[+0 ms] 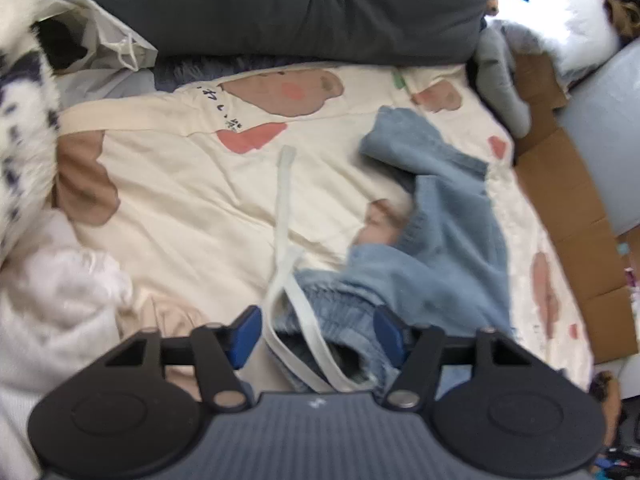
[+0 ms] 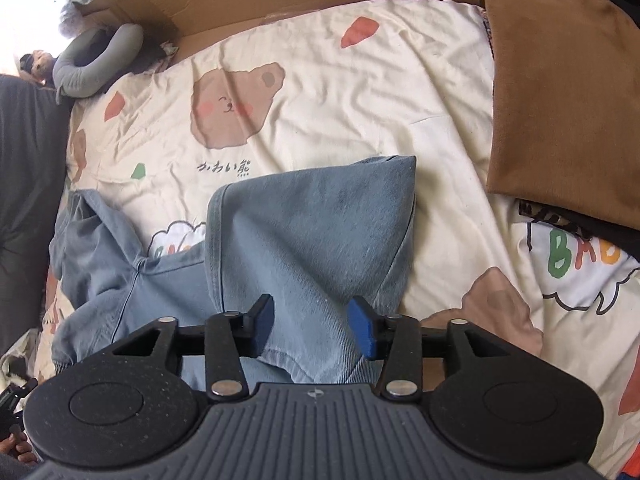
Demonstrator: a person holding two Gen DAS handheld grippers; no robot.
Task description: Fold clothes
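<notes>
Faded blue denim shorts (image 2: 304,232) with a white drawstring (image 1: 286,216) lie on a cream bedsheet (image 2: 360,92) printed with brown bears; a brown cloth (image 2: 560,100) sits upper right.

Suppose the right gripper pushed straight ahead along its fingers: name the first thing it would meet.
Most likely the blue denim garment. The right gripper stands open with the cloth lying directly beyond its fingers; the bear-print bedcover lies beneath. How near the cloth is cannot be judged here.
</notes>
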